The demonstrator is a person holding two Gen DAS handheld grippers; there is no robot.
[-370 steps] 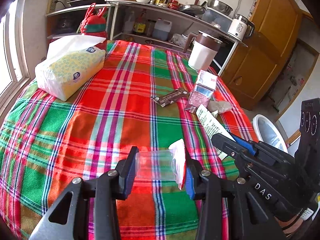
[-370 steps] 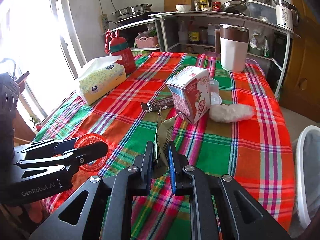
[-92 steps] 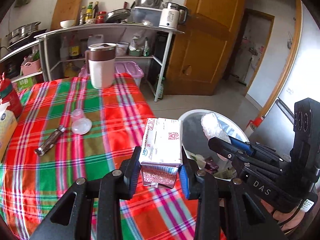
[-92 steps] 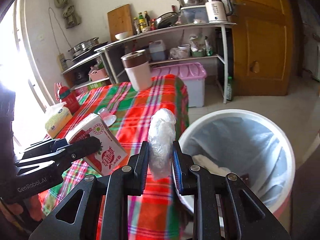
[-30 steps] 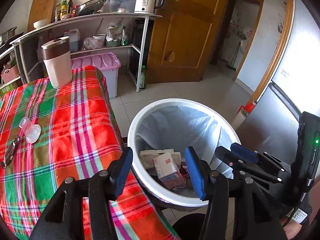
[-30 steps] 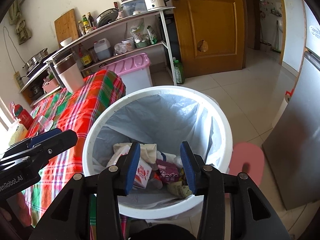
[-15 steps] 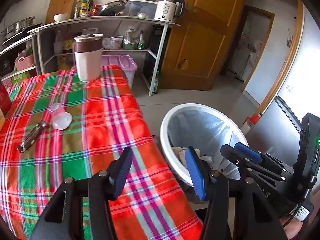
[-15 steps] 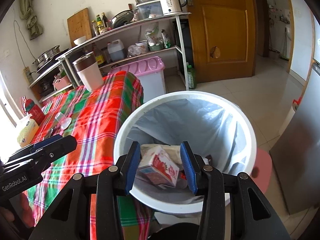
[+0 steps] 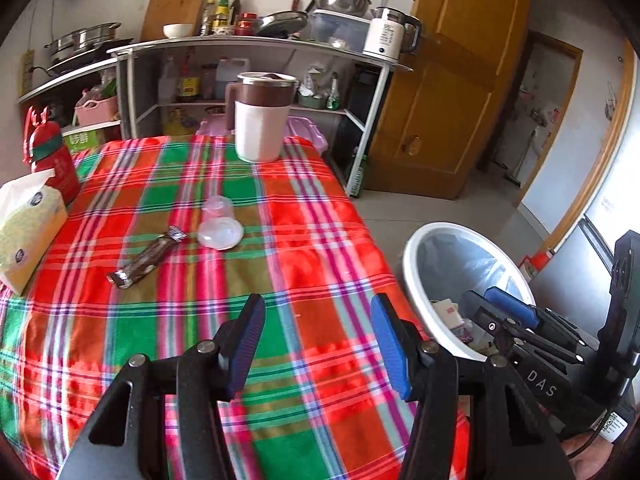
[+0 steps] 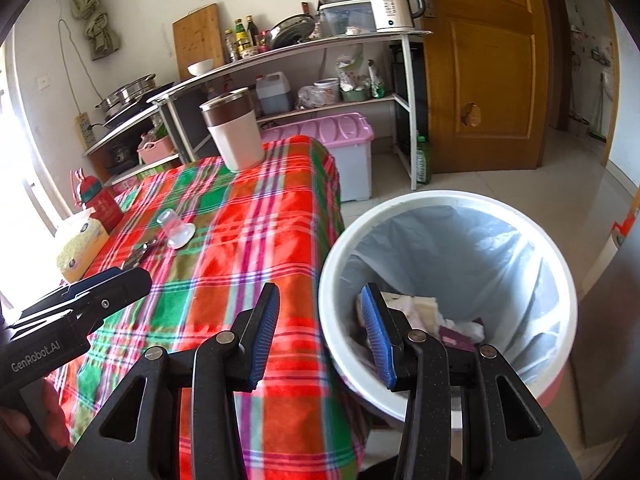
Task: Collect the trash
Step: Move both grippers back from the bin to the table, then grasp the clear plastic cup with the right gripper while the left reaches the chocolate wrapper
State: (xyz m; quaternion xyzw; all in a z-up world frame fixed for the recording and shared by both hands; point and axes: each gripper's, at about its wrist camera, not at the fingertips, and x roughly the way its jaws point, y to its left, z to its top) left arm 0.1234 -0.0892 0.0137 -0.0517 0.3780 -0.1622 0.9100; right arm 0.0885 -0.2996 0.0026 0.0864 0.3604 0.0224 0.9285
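From the left wrist we see our left gripper (image 9: pixel 318 340) spread wide and empty over the plaid tabletop (image 9: pixel 312 240); the right gripper (image 9: pixel 508 312) hides part of the white bin (image 9: pixel 416 264). A crinkled brown wrapper (image 9: pixel 146 258) lies just beside a clear plastic cup (image 9: pixel 220 224) (tipped, its lid blurred). From the right wrist, our right gripper (image 10: pixel 320 332) gapes empty at the bin (image 10: pixel 440 204), whose liner holds carton and scraps (image 10: pixel 424 312), partly hidden by a finger.

Left faces table (image 9: pixel 312 240), right bin (image 10: pixel 440 208), both shared
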